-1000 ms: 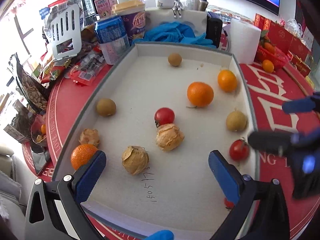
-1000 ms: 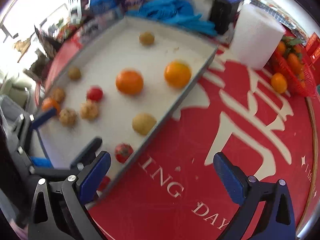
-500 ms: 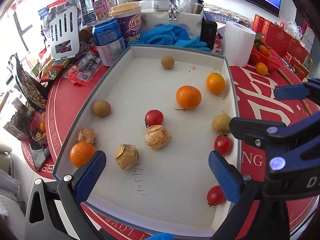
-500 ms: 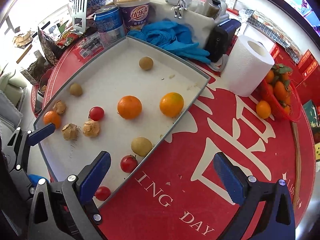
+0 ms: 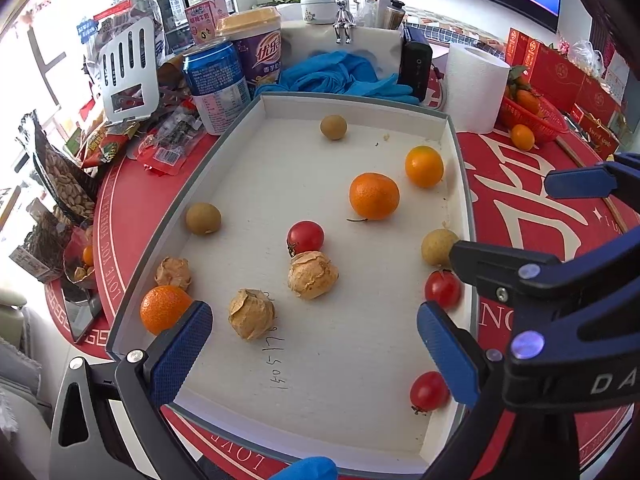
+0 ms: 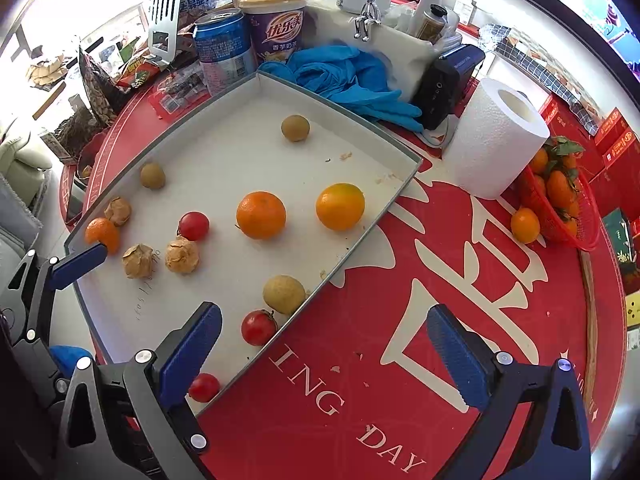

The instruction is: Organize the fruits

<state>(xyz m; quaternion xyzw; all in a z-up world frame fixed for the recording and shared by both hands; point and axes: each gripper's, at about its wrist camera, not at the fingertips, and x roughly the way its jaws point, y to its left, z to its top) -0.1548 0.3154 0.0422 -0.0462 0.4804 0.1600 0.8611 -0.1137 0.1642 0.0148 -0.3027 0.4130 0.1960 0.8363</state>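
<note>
White tray (image 5: 280,420) with a grey rim sits on a red printed tablecloth (image 5: 520,208), fruit scattered all over it. From the left wrist view, the left gripper (image 5: 312,354) is spread wide and holding nothing, hanging over the tray's near end. A small orange (image 5: 165,307) is just behind its left pad, and a papery husked fruit (image 5: 251,313) lies between the fingers, further in (not touching either one). Middle of the tray: a cherry tomato (image 5: 305,237) touching another husked fruit (image 5: 313,274), plus a bigger orange (image 5: 374,196).

Right wrist view: the right gripper (image 6: 326,352) is also wide open, empty, straddling the tray's right edge. A tomato (image 6: 259,327) and a pale round fruit (image 6: 284,294) sit against that edge between its fingers. A paper towel roll (image 6: 494,140) and a red basket (image 6: 588,232) of oranges stand off to the right, outside the tray.
</note>
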